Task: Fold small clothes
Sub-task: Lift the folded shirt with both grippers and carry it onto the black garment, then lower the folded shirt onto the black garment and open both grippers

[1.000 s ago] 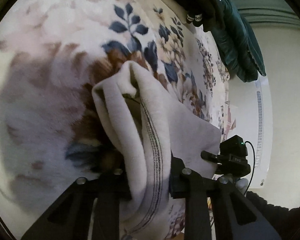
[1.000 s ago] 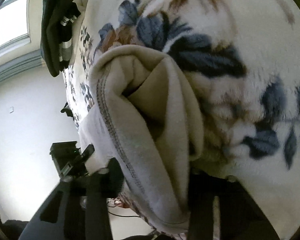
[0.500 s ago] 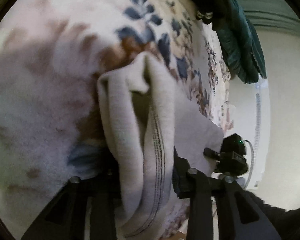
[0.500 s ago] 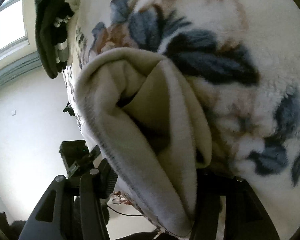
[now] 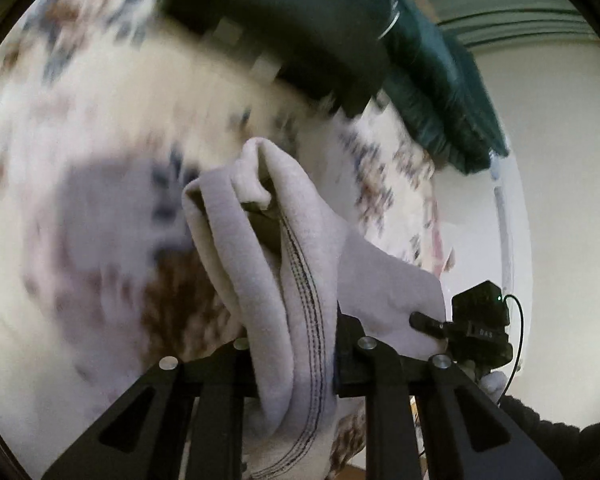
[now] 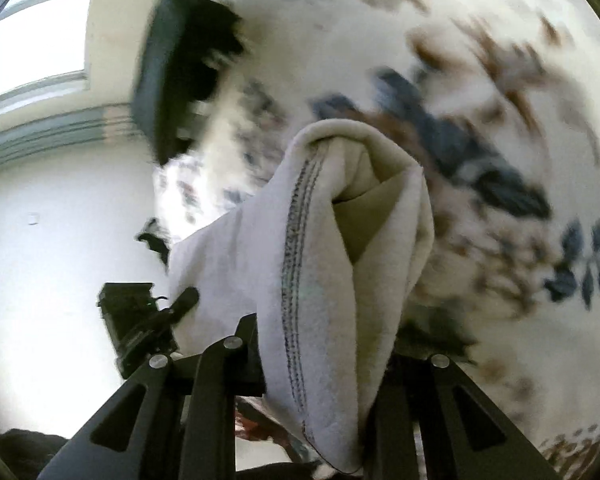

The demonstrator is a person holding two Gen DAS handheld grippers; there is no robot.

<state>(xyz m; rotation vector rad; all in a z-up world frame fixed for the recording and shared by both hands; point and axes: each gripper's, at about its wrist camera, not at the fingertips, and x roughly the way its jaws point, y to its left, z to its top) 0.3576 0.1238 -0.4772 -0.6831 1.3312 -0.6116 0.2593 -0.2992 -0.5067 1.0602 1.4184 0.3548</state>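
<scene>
A plush floral blanket [image 5: 100, 128], cream with blue leaves and brown blooms, fills both wrist views and is smeared by motion blur; behind it stand a pale wall and, in the right wrist view, a bright window [image 6: 32, 40]. A dark folded pile [image 5: 284, 28] and a teal quilted bundle [image 5: 440, 92] lie at the blanket's far side. The small garment [image 5: 276, 280], a thick off-white fleece piece with a row of dark stitching along its hem, hangs between the two tools above the blanket. The left gripper [image 5: 296, 364] has its jaws pinching one bunched edge, and the right gripper [image 6: 324, 360] has its jaws pinching the other; each tool shows at the edge of the other's view. The cloth droops in soft, rounded rolls, its tan inner face showing in the hollow [image 6: 364, 216]. I judge the fold barely begun: the garment is gathered and lifted, not yet laid flat, so spreading, creasing and setting it down all remain. The nap looks grippy but floppy.
</scene>
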